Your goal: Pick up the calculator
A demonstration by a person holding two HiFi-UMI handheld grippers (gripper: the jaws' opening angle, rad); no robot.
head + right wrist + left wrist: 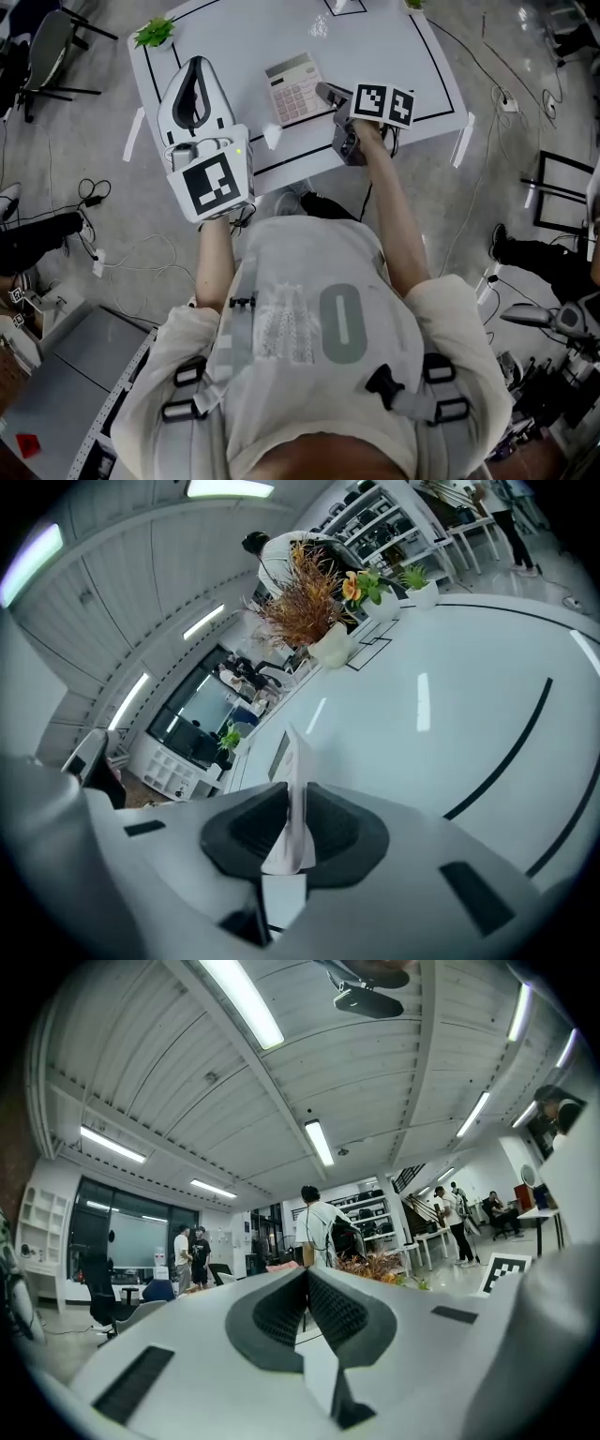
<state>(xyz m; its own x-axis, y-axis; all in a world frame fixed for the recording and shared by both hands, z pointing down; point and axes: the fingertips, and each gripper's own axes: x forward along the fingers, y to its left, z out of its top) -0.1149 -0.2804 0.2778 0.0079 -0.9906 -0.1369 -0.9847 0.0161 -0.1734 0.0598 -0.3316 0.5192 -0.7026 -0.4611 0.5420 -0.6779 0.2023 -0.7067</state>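
The calculator, pale with a pinkish keypad, is over the white table near its front edge. My right gripper is shut on the calculator's right edge. In the right gripper view the calculator stands edge-on, pinched between the two dark pads, above the table. My left gripper is over the table's left part, apart from the calculator, with nothing in it. In the left gripper view the left gripper has its pads pressed together and points out into the room.
A small green plant stands at the table's far left corner. Black lines mark the table top. Potted plants stand at the far edge in the right gripper view. Cables and chairs lie on the floor around.
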